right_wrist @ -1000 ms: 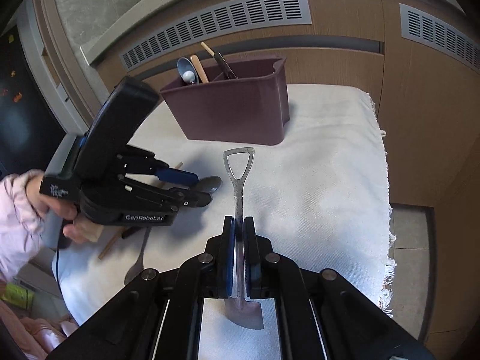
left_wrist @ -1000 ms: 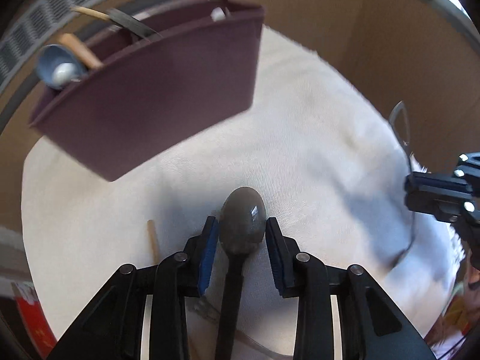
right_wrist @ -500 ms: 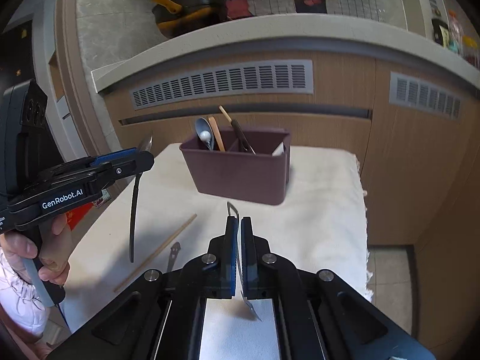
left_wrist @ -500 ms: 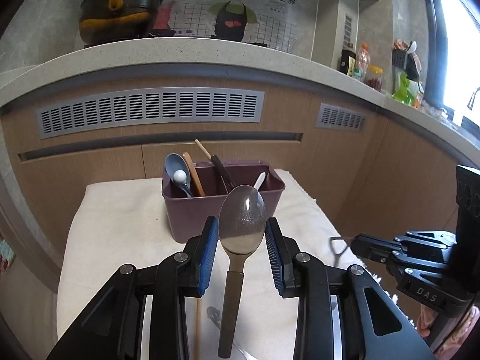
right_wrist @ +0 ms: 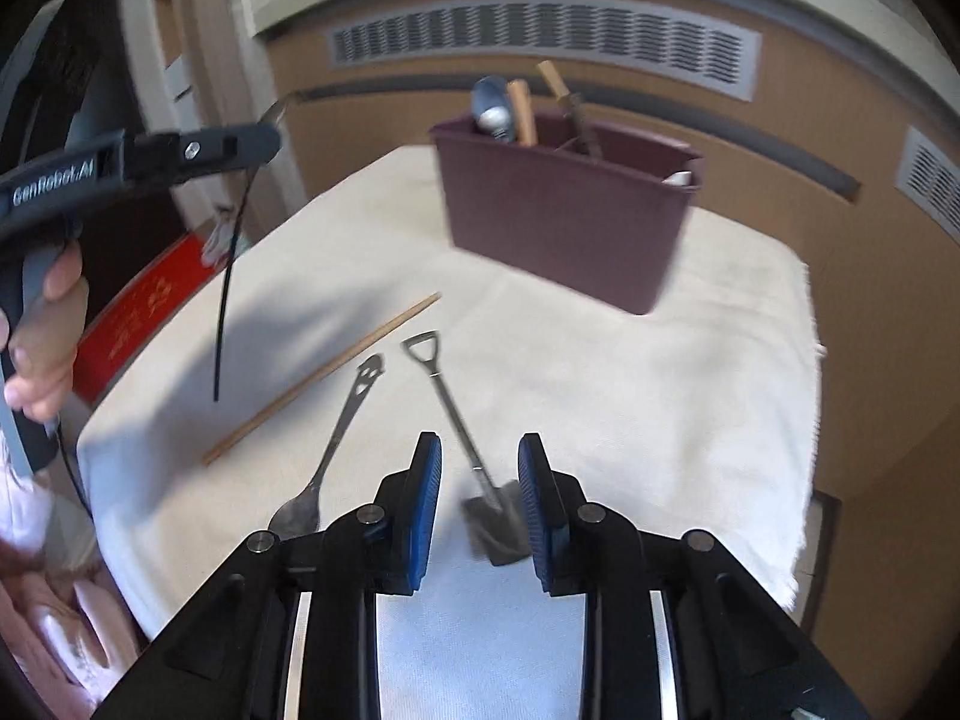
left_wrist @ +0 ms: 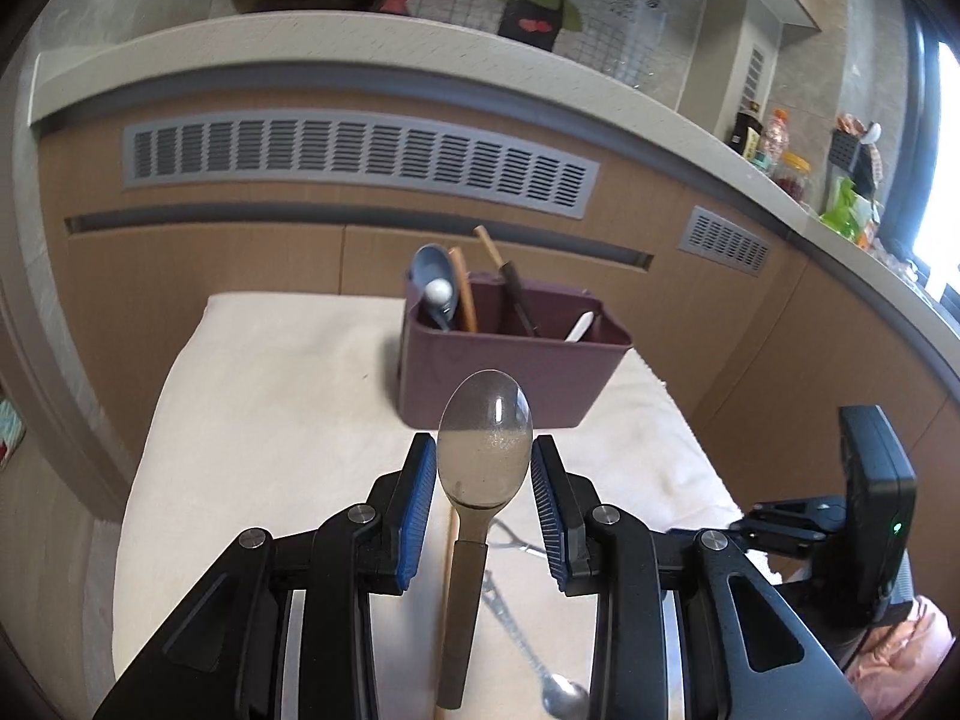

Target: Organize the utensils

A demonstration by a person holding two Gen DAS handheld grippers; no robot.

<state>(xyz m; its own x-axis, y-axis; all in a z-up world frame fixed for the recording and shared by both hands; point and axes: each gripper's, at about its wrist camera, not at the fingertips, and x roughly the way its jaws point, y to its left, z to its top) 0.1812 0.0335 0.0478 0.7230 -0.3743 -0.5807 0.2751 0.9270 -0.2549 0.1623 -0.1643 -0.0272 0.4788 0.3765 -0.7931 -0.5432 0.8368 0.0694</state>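
A: Changed since a second ago: shovel-shaped spoon (right_wrist: 456, 420), earlier clamped in the right gripper (right_wrist: 480, 501), lies on the tabletop's white cloth (right_wrist: 660, 396); its jaws are opening, pads clear of it.

B: Left gripper (left_wrist: 483, 495)?

A: Lifted from the cloth, jaws closed on the black-handled spoon (left_wrist: 485, 450), bowl up.

B: Other stock?

A: Maroon organizer (right_wrist: 564, 216) at the far end, several utensils inside. Chopstick (right_wrist: 324, 378) and fork (right_wrist: 336, 450) loose beside the shovel spoon.

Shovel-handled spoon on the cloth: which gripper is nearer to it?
Right. The right gripper straddles the shovel-handled spoon, jaws opening, pads off it. The left gripper is raised off to the side, holding another spoon.
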